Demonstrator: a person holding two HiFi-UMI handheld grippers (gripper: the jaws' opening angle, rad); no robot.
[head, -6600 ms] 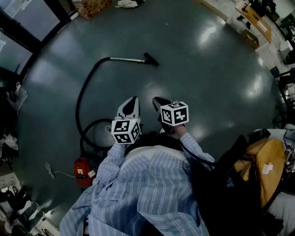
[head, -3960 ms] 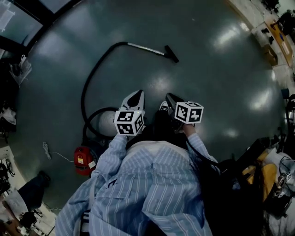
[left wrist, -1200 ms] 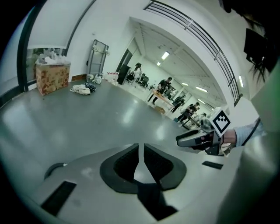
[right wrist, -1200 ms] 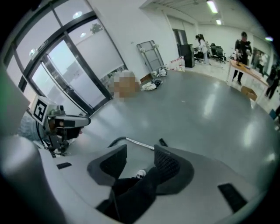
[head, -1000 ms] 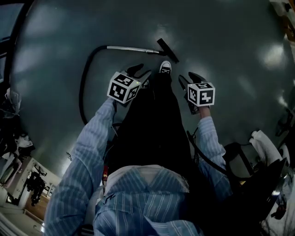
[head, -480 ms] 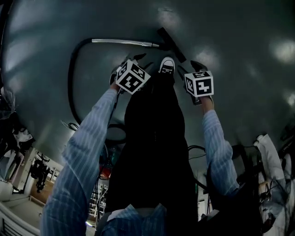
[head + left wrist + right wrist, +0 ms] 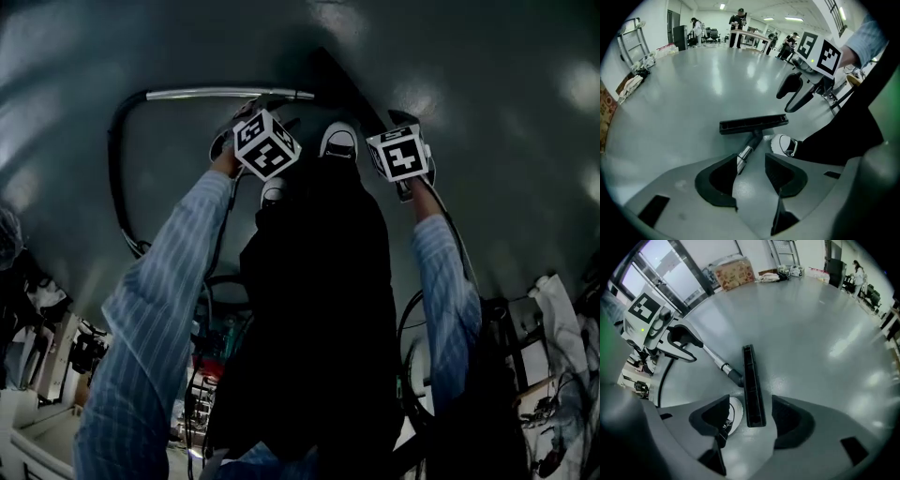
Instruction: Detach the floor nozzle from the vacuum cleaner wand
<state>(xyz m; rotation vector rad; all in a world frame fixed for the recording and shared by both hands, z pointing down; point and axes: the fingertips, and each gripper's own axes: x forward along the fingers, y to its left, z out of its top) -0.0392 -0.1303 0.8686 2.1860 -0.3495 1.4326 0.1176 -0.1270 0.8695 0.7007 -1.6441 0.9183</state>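
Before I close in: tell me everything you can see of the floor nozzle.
The floor nozzle is a long, narrow black bar, plastic-looking, lying flat on the grey floor. A dark neck at its middle joins it to the metal wand: not detached. A white shoe toe sits beside one end, which shows between the jaws of the right tool; they have just been opening and don't grip it.

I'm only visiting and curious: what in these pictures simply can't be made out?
Head view: the floor nozzle is a dark shape against dim floor; its joint with the wand is unreadable.
Head view: the hose vanishes behind the striped sleeve, so where it leads is hidden.
Right gripper view: any release catch on the nozzle's neck is too small.
Left gripper view: the far people are too small.
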